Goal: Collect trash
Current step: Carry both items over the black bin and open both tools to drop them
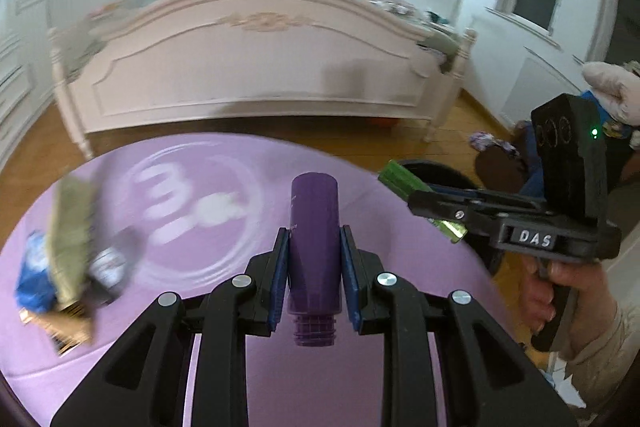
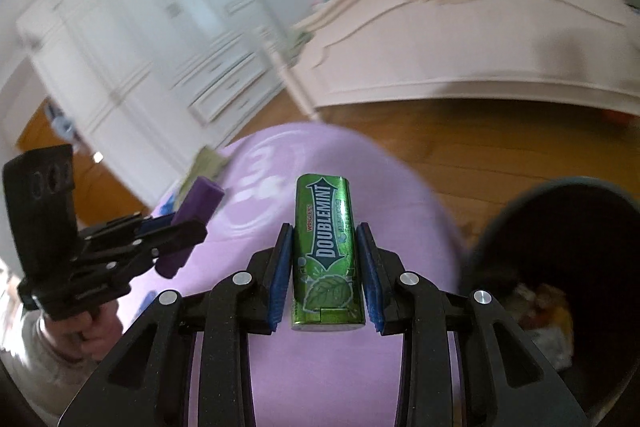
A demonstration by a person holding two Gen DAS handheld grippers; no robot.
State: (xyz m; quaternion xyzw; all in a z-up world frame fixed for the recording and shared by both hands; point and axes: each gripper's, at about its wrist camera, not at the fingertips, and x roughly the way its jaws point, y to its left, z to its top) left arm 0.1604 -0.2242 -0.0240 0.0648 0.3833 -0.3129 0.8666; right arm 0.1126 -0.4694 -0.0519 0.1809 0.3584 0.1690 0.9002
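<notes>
A round rug (image 1: 224, 211) lies on the wooden floor (image 2: 460, 151) before the footboard of a bed (image 1: 256, 67), with a strip of bare floor between them. Near the rug's left edge, in the left wrist view, a loose heap of wrappers (image 1: 68, 251) rests on it. Off the rug's right edge a bin (image 2: 560, 259) stands on the floor, with scraps lying in its bottom. A bottle (image 1: 314, 247) sits between the pads of the left gripper (image 1: 314, 279) above the rug's middle; a gum pack (image 2: 326, 255) sits likewise in the right gripper (image 2: 326, 275), just left of the bin. A wardrobe (image 2: 132, 47) stands left of the bed.
</notes>
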